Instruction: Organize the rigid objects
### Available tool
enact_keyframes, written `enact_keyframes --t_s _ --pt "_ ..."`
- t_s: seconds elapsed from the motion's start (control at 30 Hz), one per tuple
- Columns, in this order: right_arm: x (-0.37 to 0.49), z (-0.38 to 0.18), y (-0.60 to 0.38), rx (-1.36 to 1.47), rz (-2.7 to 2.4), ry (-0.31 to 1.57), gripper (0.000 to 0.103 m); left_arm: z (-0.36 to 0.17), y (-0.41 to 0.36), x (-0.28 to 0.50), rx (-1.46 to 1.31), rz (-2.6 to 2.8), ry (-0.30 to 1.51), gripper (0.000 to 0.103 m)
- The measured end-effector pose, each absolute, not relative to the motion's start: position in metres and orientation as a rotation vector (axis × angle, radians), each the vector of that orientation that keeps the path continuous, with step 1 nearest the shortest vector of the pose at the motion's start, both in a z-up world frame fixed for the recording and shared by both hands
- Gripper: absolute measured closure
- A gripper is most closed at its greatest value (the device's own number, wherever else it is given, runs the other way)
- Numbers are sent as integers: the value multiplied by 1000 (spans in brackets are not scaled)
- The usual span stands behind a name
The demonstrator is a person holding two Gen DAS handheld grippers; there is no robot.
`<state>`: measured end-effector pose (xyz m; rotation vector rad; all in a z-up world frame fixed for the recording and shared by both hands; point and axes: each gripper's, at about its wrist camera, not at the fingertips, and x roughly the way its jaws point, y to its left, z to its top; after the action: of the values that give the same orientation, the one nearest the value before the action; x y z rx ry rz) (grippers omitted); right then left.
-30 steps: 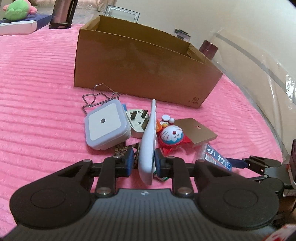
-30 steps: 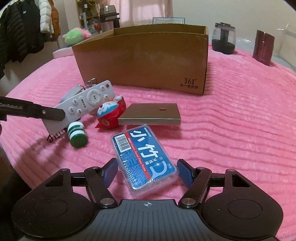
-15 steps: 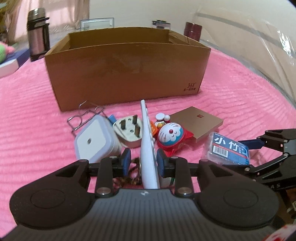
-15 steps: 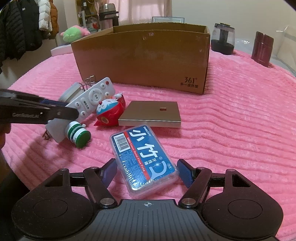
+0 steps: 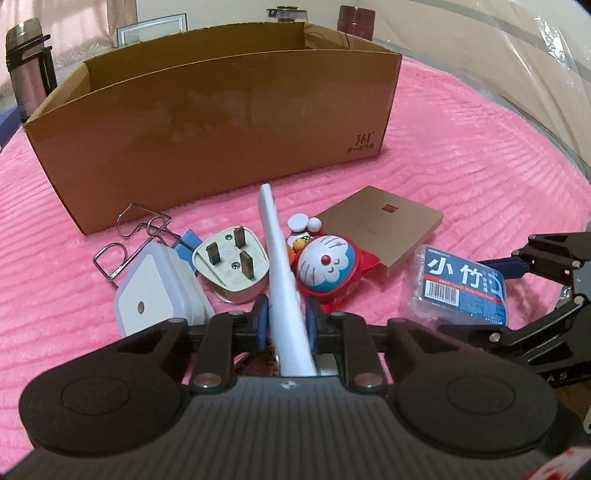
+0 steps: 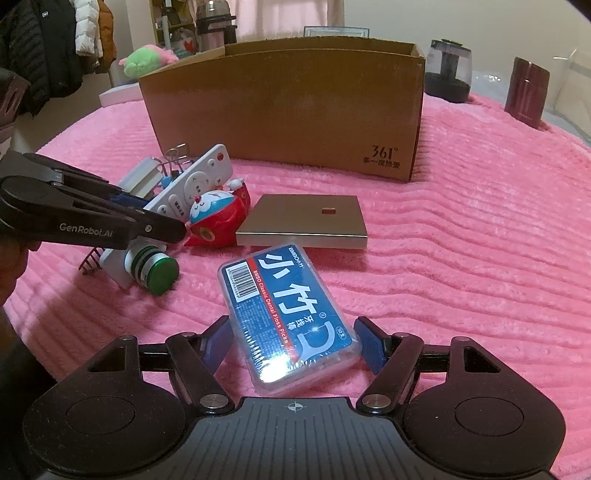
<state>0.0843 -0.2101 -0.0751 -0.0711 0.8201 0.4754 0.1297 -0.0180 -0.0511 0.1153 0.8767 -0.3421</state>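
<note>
Pink ribbed plush cover (image 6: 480,229) spreads under everything. Steel thermos flask (image 5: 27,70) upright at far left edge. Green plush toy (image 6: 146,61) on white block (pink parts, shape unclear). Dark jackets (image 6: 40,51) hang at back left. Dark-based clear jar (image 6: 448,70) and maroon container (image 6: 527,92) stand far right, apart. Framed picture (image 5: 151,33) behind.

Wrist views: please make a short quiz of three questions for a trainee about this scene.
1. True or false: the left gripper is shut on the white remote.
2. What lies between the fingers of the right gripper? A the floss pick box; B a spoon; C a banana.
3. Which number is printed on the cardboard box?
Key: 1 true; 2 A; 3 361.
</note>
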Motion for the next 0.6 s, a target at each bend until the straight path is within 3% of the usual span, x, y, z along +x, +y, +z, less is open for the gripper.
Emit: enact_keyframes --t_s 0.33,0.4,0.47,0.6 --pt "85 -74 -211 -47 463 819 38 -39 4 129 -84 -352 886 88" --pt "83 -72 -212 -34 461 815 39 -35 5 126 -93 -356 877 88" --pt "81 -70 -214 -24 459 808 47 -31 5 124 -100 -360 869 88" --pt "77 -64 -217 -12 441 793 48 -22 8 119 -101 -364 852 88"
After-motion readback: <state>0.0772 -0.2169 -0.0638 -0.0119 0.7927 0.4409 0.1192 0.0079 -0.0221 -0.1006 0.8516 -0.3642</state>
